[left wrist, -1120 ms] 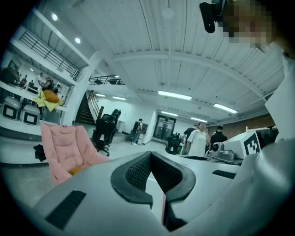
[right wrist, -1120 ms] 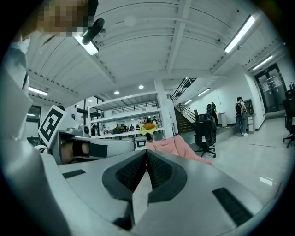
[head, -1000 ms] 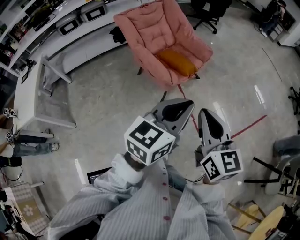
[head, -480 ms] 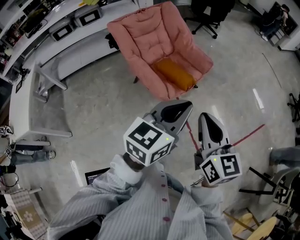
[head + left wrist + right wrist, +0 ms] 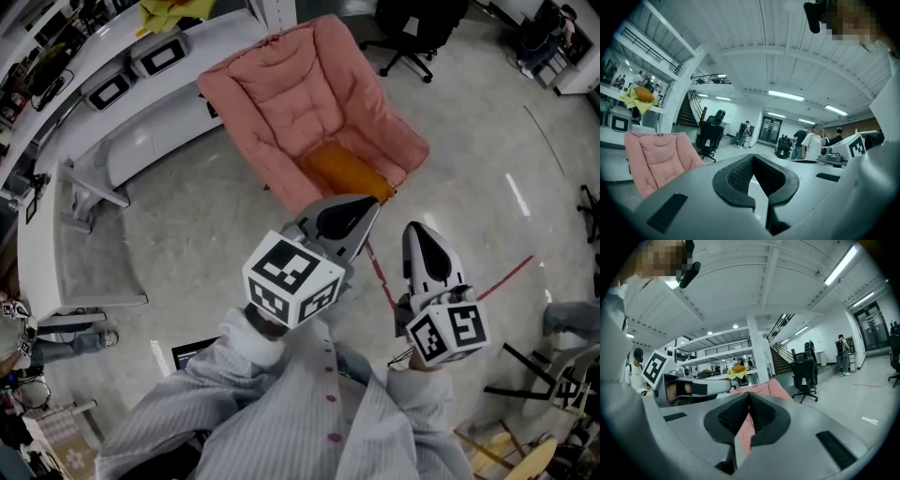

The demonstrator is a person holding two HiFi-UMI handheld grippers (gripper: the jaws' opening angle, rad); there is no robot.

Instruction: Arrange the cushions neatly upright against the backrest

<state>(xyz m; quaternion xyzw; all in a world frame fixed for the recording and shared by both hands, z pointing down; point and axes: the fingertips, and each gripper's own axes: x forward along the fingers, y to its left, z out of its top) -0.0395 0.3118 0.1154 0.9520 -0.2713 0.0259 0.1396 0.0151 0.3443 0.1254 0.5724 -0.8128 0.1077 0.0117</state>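
Holding: nothing; left hand-held gripper [image 5: 371, 202] and right hand-held gripper [image 5: 415, 232] both closed
Cushion [image 5: 347, 172]: orange, flat on pink chair [image 5: 281, 94] seat, upper centre

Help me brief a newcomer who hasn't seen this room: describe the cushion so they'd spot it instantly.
Find the big pink padded armchair on the grey floor. On its seat, toward the front edge, lies the cushion: a plump orange bolster, the only orange thing on the pink upholstery.

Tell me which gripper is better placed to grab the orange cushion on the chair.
Probably left: the left gripper points at the cushion in the head view, while the right gripper sits off to the side. Both are shut and empty.
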